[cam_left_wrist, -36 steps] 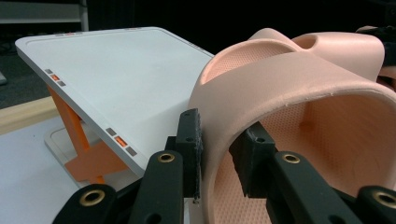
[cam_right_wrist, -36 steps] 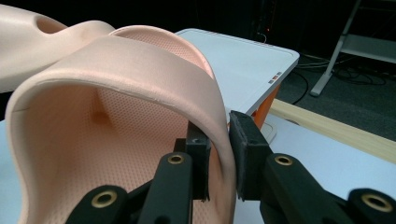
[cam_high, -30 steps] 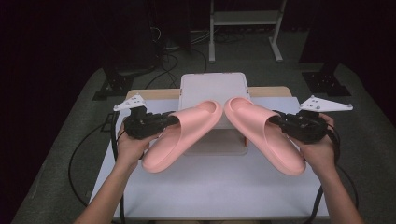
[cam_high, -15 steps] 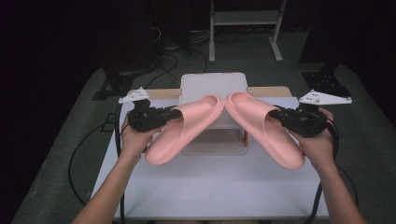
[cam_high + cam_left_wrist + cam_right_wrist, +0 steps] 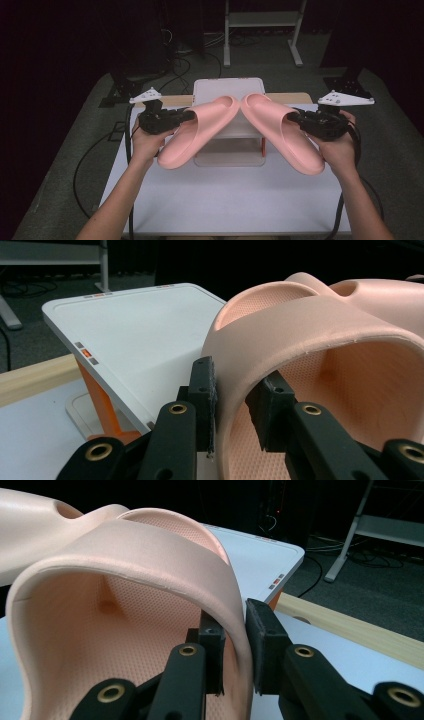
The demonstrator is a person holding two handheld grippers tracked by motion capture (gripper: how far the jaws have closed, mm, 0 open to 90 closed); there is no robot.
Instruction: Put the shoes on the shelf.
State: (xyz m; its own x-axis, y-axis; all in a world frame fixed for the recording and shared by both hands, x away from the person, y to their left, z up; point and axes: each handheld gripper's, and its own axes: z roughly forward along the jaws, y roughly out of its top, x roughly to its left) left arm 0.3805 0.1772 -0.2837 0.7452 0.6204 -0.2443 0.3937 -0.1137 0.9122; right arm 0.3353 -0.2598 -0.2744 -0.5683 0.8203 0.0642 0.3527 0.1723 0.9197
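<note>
While both slippers hang above the white surface [image 5: 225,200] near the middle of the high view, each is carried by one tool. At centre left of that frame the left tool [image 5: 186,116] pinches the strap of the left pink slipper [image 5: 200,131]; that slipper slants from its toe at the centre down to its heel at lower left. In the left gripper view the left tool [image 5: 234,402] has one black pad outside the strap wall and the other inside it, both pressed against the foam of the left pink slipper [image 5: 320,335].

At centre right of the high view the right tool [image 5: 295,119] grips the strap of the right pink slipper [image 5: 280,132], which slants from its toe at the centre down to its heel at lower right. In the right gripper view the right tool [image 5: 234,642] clamps the strap edge of the right pink slipper [image 5: 125,580] between its pads, one inside and one outside.

The two toes nearly meet, though contact cannot be told, above a white rack [image 5: 220,89] with orange legs that stands at the far middle of the surface. In the left gripper view the rack [image 5: 135,335] fills the upper left, its top tilted. A wooden strip [image 5: 350,630] lies along the surface's far edge, at right in the right gripper view.
</note>
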